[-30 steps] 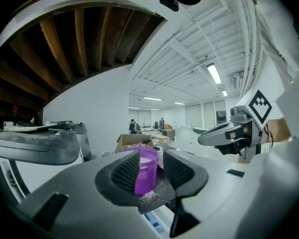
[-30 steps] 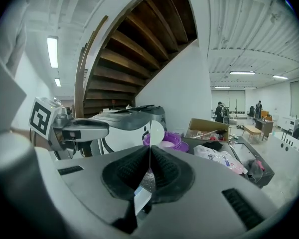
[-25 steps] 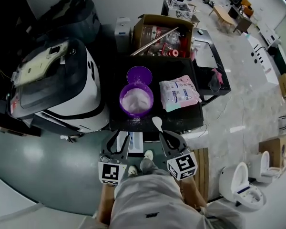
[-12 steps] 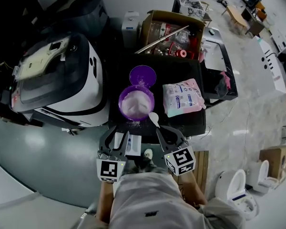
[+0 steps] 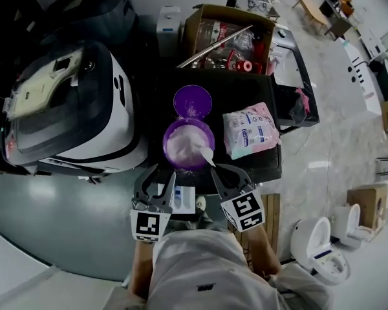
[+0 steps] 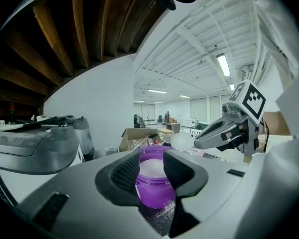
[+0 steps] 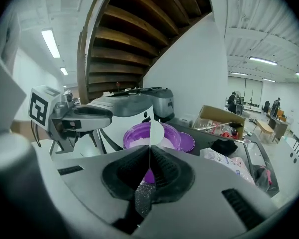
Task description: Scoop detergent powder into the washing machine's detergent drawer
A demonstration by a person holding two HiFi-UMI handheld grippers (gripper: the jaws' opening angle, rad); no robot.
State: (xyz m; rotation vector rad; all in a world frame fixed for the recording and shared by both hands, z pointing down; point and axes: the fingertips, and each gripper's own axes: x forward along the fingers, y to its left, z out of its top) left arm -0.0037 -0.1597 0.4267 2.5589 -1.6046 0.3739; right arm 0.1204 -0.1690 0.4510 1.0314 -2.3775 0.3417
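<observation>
A purple tub (image 5: 189, 144) of white powder stands open on the black table (image 5: 265, 163), with its purple lid (image 5: 193, 101) just behind it. My right gripper (image 5: 218, 171) is shut on the handle of a white spoon (image 5: 207, 155), whose bowl hangs over the tub's near right rim. In the right gripper view the spoon (image 7: 157, 131) stands edge-on in front of the tub (image 7: 139, 133). My left gripper (image 5: 158, 176) is open at the table's front edge, short of the tub (image 6: 157, 185), with nothing between its jaws. The washing machine (image 5: 71, 108) stands to the left.
A detergent bag (image 5: 249, 131) lies right of the tub. A cardboard box (image 5: 226, 37) of clutter sits behind the table. Some powder is spilled on the table in front of the tub. A small white object (image 5: 182, 199) lies below the table's front edge.
My right gripper has carried the spoon forward and left, from the table's front edge to over the tub's rim. The left gripper has stayed near the front edge.
</observation>
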